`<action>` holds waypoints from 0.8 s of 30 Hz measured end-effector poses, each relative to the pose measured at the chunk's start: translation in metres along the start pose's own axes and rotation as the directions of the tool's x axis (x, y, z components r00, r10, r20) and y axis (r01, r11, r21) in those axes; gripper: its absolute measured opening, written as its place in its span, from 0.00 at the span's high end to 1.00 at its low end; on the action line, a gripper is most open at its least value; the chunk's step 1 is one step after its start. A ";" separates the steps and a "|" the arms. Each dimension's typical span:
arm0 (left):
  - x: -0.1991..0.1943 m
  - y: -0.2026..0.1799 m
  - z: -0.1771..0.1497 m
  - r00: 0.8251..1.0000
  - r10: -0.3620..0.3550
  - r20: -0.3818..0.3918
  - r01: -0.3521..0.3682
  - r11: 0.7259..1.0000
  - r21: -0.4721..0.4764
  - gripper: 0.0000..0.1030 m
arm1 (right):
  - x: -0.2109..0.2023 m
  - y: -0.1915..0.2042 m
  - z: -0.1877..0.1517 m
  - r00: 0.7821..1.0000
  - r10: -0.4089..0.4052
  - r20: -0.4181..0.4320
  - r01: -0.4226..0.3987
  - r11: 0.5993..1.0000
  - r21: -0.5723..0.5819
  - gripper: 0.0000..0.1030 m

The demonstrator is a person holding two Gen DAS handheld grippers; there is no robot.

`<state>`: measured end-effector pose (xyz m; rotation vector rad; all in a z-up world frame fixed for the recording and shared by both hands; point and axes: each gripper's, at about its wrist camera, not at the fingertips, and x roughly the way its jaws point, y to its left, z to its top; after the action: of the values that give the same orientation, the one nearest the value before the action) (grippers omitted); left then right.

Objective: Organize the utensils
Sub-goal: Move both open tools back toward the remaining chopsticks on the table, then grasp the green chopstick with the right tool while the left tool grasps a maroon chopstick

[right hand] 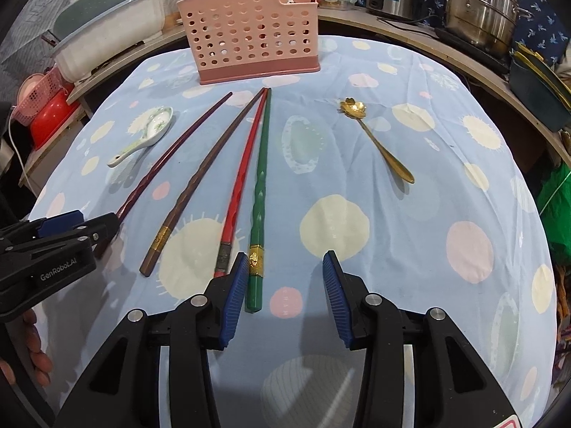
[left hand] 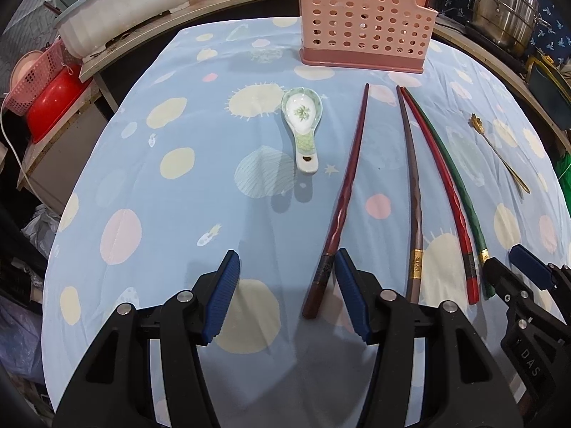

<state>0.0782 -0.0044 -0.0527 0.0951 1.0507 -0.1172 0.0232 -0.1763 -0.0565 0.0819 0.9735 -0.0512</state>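
A pink perforated utensil holder (left hand: 364,21) (right hand: 255,35) stands at the far side of the table. Several long chopsticks lie side by side: maroon (left hand: 348,182) (right hand: 171,157), brown (left hand: 410,178) (right hand: 207,182), red (left hand: 440,185) (right hand: 242,178) and green (left hand: 460,185) (right hand: 262,178). A ceramic soup spoon (left hand: 303,125) (right hand: 142,135) lies to their left, a gold spoon (left hand: 499,153) (right hand: 378,139) to their right. My left gripper (left hand: 285,267) is open, the maroon chopstick's thick end between its fingers. My right gripper (right hand: 285,271) is open, the green chopstick's thick end just inside its left finger.
The table wears a blue dotted cloth (left hand: 178,196) (right hand: 428,214). Steel pots (right hand: 478,14) stand back right, a white tub (left hand: 121,10) back left, a red bowl and pink basket (left hand: 46,85) off the left edge. The right gripper shows in the left wrist view (left hand: 524,285).
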 end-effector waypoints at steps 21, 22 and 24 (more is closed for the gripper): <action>0.004 -0.003 0.000 0.990 -0.142 0.005 0.142 0.990 0.005 0.89 | 0.003 0.005 -0.001 1.000 0.018 0.003 -0.018 1.000 -0.014 0.93; 0.003 -0.004 -0.001 0.988 -0.153 0.002 0.153 0.988 0.005 0.89 | 0.002 0.004 -0.002 1.000 0.022 0.001 -0.022 1.000 -0.010 0.93; 0.001 -0.005 -0.003 0.987 -0.164 -0.002 0.164 0.987 0.005 0.90 | 0.001 0.003 -0.002 0.999 0.033 -0.001 -0.033 0.999 0.001 0.93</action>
<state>0.0756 -0.0088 -0.0551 0.0135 1.0595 -0.2688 0.0219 -0.1731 -0.0582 0.0986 0.9734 -0.0218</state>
